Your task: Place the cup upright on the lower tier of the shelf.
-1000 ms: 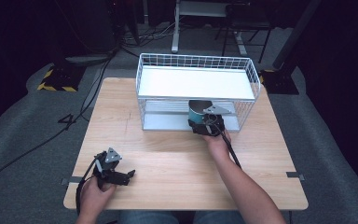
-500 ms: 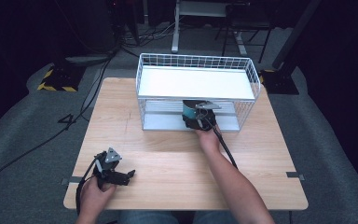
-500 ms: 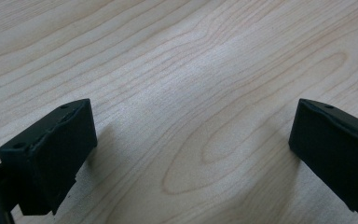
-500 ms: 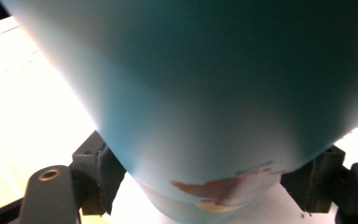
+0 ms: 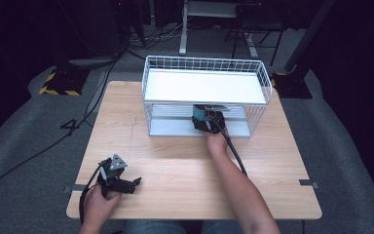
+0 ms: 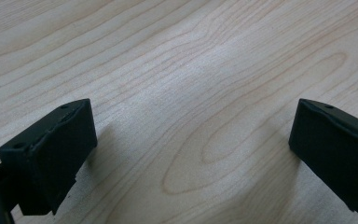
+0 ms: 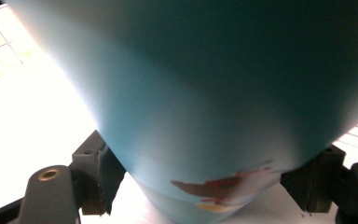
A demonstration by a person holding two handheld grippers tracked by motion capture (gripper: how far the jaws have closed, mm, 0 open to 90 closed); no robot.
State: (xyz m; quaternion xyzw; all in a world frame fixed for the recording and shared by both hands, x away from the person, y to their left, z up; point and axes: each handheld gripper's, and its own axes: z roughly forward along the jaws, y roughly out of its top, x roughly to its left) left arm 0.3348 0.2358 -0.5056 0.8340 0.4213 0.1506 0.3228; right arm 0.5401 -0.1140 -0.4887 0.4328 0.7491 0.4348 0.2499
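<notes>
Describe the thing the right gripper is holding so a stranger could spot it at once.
Start at the white wire rack at the far side of the wooden table. At the front of its lower shelf, the right gripper clamps a teal cup. It is the one coloured thing against white wire.

Left hand-held gripper (image 5: 126, 184): near desk's front-left corner, low over desk, jaws wide apart, nothing between. Right hand-held gripper (image 5: 203, 118): forearm stretched toward desk's far edge, jaws clamped on load.

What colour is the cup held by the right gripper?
Teal cup, with a small red and white mark; best in the right gripper view.
</notes>
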